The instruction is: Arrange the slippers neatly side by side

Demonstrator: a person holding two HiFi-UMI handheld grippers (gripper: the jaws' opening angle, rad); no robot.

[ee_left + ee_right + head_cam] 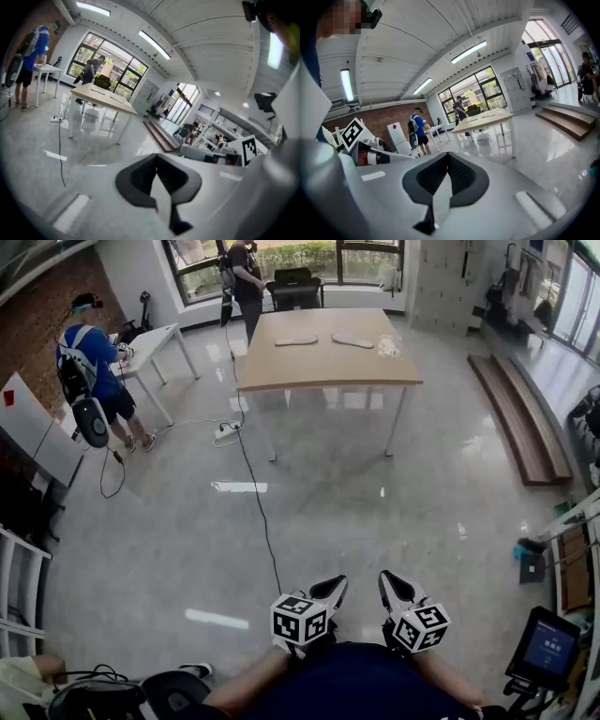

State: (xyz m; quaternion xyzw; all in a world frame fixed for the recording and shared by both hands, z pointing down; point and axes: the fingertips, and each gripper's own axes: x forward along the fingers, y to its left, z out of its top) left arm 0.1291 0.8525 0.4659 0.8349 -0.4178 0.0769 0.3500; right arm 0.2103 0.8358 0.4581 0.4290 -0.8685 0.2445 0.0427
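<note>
A glossy grey floor (375, 521) reflects daylight from tall windows (281, 254) along the far wall. A wooden table (309, 367) stands before them, a white table (155, 338) near the brick wall (37, 306) at left, and a low wooden platform (520, 418) at right. Strip lights (468, 51) line the white ceiling.

Looks like an open lab or test space tbh: shiny grey floor (356, 521), one wooden tabletop (323, 362) mid-room, big windows (366, 259) behind it, brick wall (37, 306) off to its left, a cable (258, 502) running across the floor in front of it, and a person in blue with a backpack (94, 362) left of it.
</note>
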